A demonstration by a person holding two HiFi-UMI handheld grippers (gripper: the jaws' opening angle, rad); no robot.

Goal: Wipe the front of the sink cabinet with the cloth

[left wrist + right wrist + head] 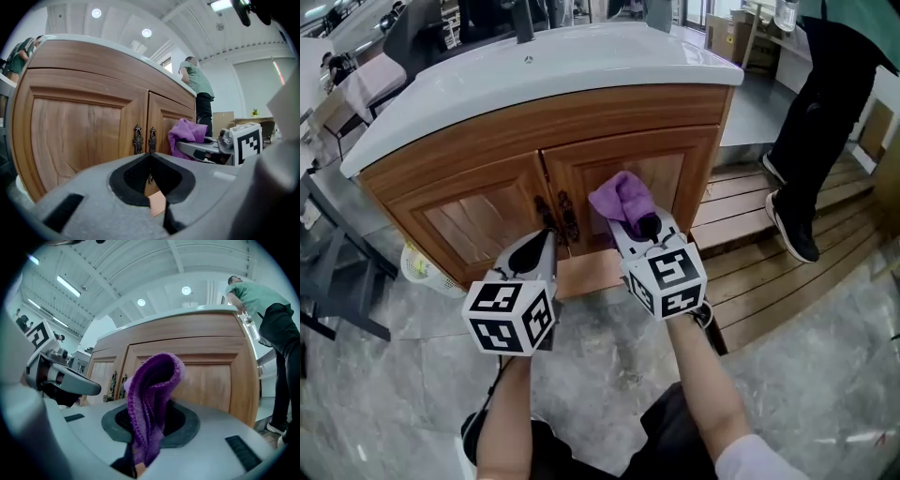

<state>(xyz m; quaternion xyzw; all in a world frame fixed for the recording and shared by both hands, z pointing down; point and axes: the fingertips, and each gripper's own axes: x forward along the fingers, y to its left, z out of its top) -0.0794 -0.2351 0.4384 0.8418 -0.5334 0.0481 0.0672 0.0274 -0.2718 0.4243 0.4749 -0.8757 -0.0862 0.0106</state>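
Right tool (642, 228) clamps purple cloth (619, 196).

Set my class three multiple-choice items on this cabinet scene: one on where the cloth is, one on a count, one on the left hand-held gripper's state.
1. Where is the cloth?
A. on the floor
B. before the right door
C. on the sink top

2. How many handles do the doors carry?
A. one
B. two
C. four

3. The left hand-held gripper is:
A. shut on the cloth
B. wide open
C. shut, empty

Answers:
1 B: the right hand-held gripper holds it up before that door.
2 B: one per door, side by side at the middle.
3 C: its jaws meet with nothing between them.
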